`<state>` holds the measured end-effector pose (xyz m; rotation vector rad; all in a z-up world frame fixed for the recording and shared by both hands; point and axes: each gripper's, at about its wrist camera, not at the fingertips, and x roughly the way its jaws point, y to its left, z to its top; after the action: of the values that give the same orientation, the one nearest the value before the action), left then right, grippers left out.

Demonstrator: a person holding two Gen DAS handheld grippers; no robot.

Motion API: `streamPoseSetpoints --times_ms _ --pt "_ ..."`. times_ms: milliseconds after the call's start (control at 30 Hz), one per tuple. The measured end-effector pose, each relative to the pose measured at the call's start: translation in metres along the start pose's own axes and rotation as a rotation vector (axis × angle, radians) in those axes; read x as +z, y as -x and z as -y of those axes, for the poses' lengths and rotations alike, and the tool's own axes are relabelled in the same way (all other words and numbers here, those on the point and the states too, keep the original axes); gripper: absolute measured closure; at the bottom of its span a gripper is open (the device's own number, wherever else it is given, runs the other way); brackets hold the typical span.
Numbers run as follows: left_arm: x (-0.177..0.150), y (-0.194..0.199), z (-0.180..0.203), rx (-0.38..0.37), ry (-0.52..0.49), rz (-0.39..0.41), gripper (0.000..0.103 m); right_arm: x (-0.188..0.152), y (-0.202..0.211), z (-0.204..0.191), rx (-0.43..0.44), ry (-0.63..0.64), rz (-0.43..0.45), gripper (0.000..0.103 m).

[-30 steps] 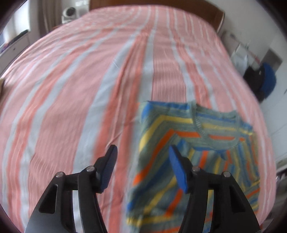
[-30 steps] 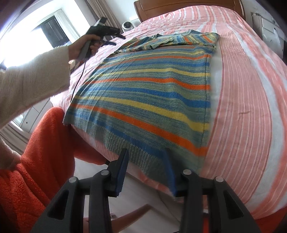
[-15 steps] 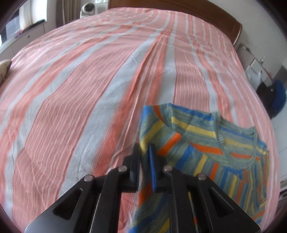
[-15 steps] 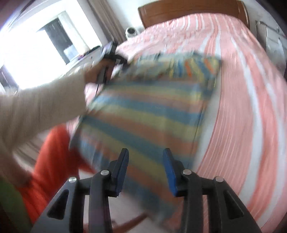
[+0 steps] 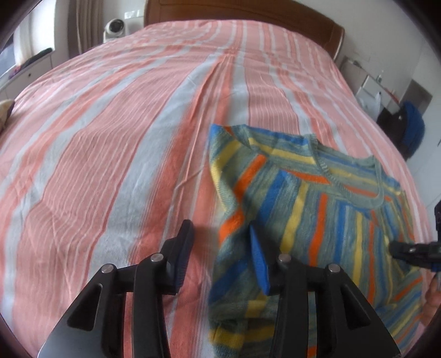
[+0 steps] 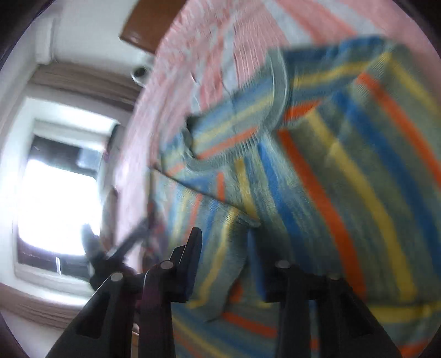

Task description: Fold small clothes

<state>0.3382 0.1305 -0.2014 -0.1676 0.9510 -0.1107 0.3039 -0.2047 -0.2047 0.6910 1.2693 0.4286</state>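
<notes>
Sweater (image 5: 317, 209) on bed (image 5: 110, 137) | under left tongs' (image 5: 220, 250) right finger, agape | right tongs (image 6: 223, 256) agape above it, blurred

We note a bed (image 5: 115, 143) filling most of the left wrist view, covered in a sheet of pink, salmon and pale grey-white stripes. A brown wooden headboard (image 5: 325, 30) spans the top edge. A white dome-shaped device (image 5: 115, 26) sits upper left, beside beige curtains (image 5: 82, 24). A white dresser (image 5: 33, 68) stands at far left. At right, pale walls, white furniture (image 5: 369, 91) and a blue and black item (image 5: 410, 129). In the blurred right wrist view, a bright window (image 6: 58, 201) glares at left, overexposed.
</notes>
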Motion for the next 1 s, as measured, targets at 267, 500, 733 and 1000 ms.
streamPoseSetpoints --times_ms 267,500,733,1000 --pt "-0.007 0.0 -0.001 -0.012 0.0 0.043 0.057 -0.009 0.009 -0.029 -0.231 0.2 0.161 0.093" --pt "-0.007 0.0 -0.001 -0.01 -0.004 0.043 0.055 -0.05 0.026 -0.064 -0.158 0.411 0.181 0.072" --pt "-0.021 0.048 0.005 0.071 0.007 0.047 0.029 -0.105 0.037 -0.056 -0.317 0.578 0.112 0.058" --pt "-0.106 0.135 0.049 0.17 -0.171 0.081 0.01 -0.196 0.12 -0.036 -0.424 0.634 0.32 0.017"
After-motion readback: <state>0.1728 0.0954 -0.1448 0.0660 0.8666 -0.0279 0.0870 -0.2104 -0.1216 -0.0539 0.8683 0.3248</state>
